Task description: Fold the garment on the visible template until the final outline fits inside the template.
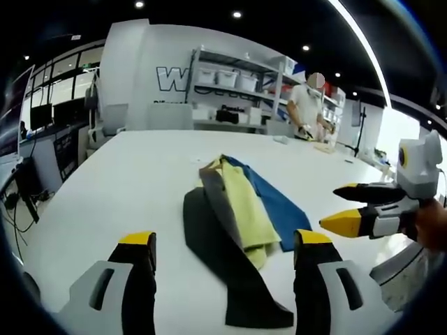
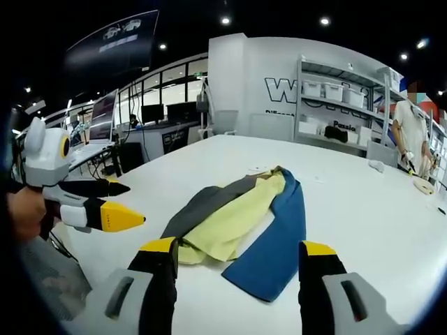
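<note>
Yellow-tipped left gripper (image 1: 223, 255) and right gripper (image 2: 237, 262) both hover w/ jaws spread, holding nothing. Garment (image 1: 241, 216) lies bunched mid-frame on the white table (image 1: 126, 188), grey, yellow, blue layers. Best bet: pinch two outer corners, lift evenly, lay flat, no dragging.

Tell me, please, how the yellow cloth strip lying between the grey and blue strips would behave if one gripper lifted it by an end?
The yellow cloth strip lies flat with soft creases, so it would probably droop limply. It looks thin, hence likely light. It overlaps the dark grey strip and the blue strip, so lifting it may drag them across the white table.
</note>
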